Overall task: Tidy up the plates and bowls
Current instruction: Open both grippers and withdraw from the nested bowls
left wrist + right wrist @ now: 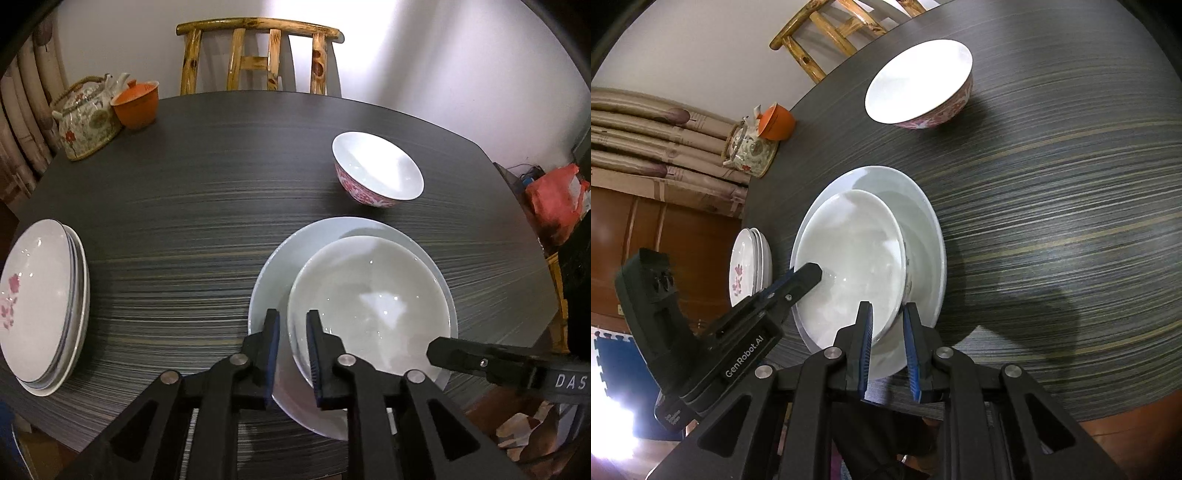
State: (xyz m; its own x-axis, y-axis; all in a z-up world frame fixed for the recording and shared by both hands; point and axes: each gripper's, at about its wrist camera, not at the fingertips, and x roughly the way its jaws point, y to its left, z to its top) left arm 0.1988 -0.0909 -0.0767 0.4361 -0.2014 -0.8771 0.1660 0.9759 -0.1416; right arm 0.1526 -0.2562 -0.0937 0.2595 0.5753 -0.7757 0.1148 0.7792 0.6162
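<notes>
Both tongs, left point(293, 334) and right point(887, 325), straddle the white bowl's point(369, 302) rim, apparently unclamped; it sits in our large plate point(273, 273) on the surface point(184, 221), pink bowl point(376, 170) beyond, plate stack point(40, 302) leftward.

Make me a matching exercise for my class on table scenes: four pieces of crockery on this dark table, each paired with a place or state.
Things:
1. red-patterned white porcelain bowl
2. plain white bowl
3. orange ceramic lidded cup
4. stack of white flowered plates

Places or states:
A. beside the floral teapot
B. alone on bare tabletop
C. inside the large white plate
D. at the table's left edge

Pairs: 1-B, 2-C, 3-A, 4-D
</notes>
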